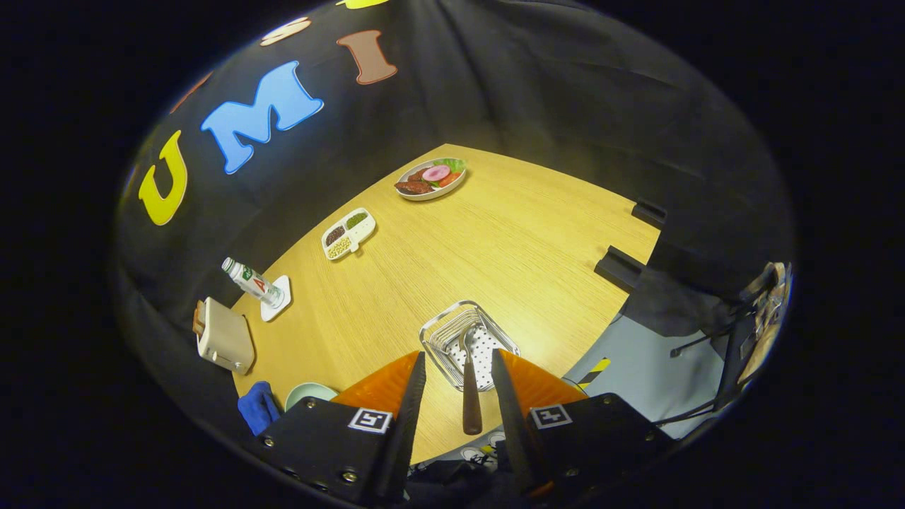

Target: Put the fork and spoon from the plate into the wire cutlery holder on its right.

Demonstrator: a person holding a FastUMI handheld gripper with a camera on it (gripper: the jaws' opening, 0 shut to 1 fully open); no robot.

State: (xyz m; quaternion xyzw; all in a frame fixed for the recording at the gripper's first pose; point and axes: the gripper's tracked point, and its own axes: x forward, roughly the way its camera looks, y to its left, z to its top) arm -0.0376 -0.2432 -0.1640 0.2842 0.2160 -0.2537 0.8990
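Parted fingers of the gripper (459,367) grip nothing; between them a brown-handled spoon (470,385) leans in the wire cutlery holder (442,336) on the wooden table (523,240), its handle sticking out toward the camera

I see a square silver wire cutlery holder (469,342) upright on the worktop | a brown-handled metal utensil (470,385) leans in it, handle out.

A silver wire holder (469,344) with a white, black-dotted liner stands on the pale wood-grain table (523,240), a brown-handled utensil (471,385) rests in it, and a cream toaster (225,336) sits beside a blue cloth (258,407).
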